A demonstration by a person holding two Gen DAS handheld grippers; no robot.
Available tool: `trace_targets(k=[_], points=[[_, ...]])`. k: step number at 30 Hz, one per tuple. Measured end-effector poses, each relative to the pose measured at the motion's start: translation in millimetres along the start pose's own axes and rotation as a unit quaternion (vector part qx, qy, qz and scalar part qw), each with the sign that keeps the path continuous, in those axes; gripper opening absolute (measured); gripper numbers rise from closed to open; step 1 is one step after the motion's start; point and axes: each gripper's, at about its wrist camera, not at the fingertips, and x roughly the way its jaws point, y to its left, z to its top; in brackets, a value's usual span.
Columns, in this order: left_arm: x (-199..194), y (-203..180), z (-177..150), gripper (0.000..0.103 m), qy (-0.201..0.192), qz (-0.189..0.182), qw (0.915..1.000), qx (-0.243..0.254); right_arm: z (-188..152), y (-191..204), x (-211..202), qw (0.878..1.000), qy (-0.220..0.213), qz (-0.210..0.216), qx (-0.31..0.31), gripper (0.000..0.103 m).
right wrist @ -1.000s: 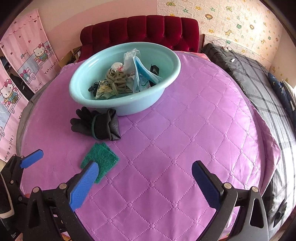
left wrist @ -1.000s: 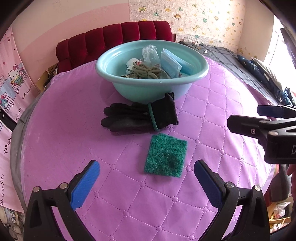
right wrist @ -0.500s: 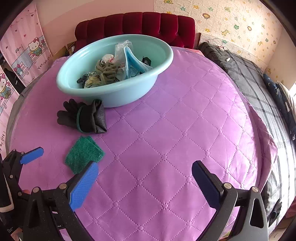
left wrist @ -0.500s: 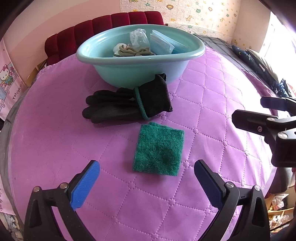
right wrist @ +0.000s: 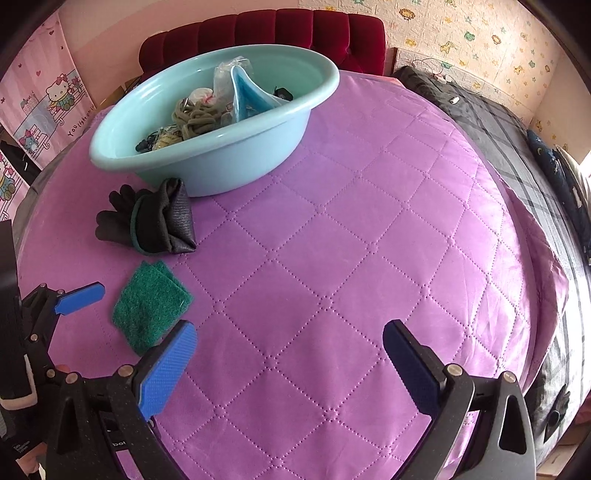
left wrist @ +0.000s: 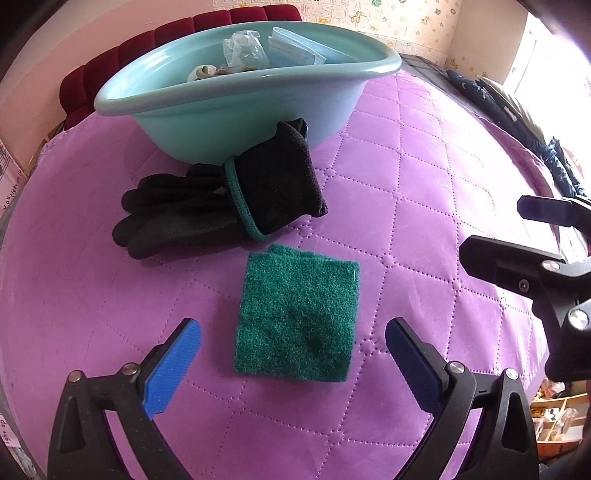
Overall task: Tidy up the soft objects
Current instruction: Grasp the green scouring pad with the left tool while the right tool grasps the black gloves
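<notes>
A green scouring pad lies flat on the purple quilted cover, straight ahead of my open left gripper, whose blue pads stand either side of its near edge. It also shows in the right wrist view. A pair of black gloves lies just beyond the pad, against a light blue basin that holds rope, a plastic bag and blue masks. My right gripper is open and empty over bare cover, to the right of the pad.
The purple cover lies over a round surface that drops off at the right. A red tufted headboard stands behind the basin. A dark plaid blanket lies to the far right.
My left gripper has moved forward and down toward the green pad, which now lies between its pads. My right gripper has shifted slightly forward. Both stay open.
</notes>
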Motion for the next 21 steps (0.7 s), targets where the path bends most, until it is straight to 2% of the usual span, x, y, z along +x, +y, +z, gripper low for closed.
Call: trace_targets(k=[4,6,7,9,10,13,14,15,21], points=[[7,-1,9,0.085,0.008,-0.006,0.9999,0.009,3,1,2,1.000,0.001,0.001,0.000,0.103],[10,1,10,0.065,0.013,-0.010,0.9998,0.004,5,3,2,1.000,0.000,0.002,-0.002,0.103],[10,2,11,0.060,0.014,-0.013,0.9998,0.002,6,4,3,1.000,0.000,0.001,-0.003,0.103],[10,5,14,0.026,0.011,-0.009,0.9999,0.004,8,6,4,1.000,0.000,0.001,-0.003,0.103],[9,4,13,0.020,0.008,-0.011,0.9999,0.003,9,6,4,1.000,0.001,0.001,-0.002,0.103],[8,8,14,0.018,0.007,-0.033,0.9994,-0.011,9,10,5,1.000,0.002,0.003,-0.006,0.103],[8,10,13,0.013,0.008,-0.040,0.9991,-0.013,9,12,6,1.000,0.002,0.004,-0.009,0.103],[5,13,13,0.012,0.005,-0.041,0.9991,-0.013,10,13,7,1.000,0.003,0.006,-0.011,0.103],[-12,22,9,0.012,-0.008,-0.049,0.9986,-0.021,15,26,7,1.000,-0.002,0.019,-0.019,0.103]])
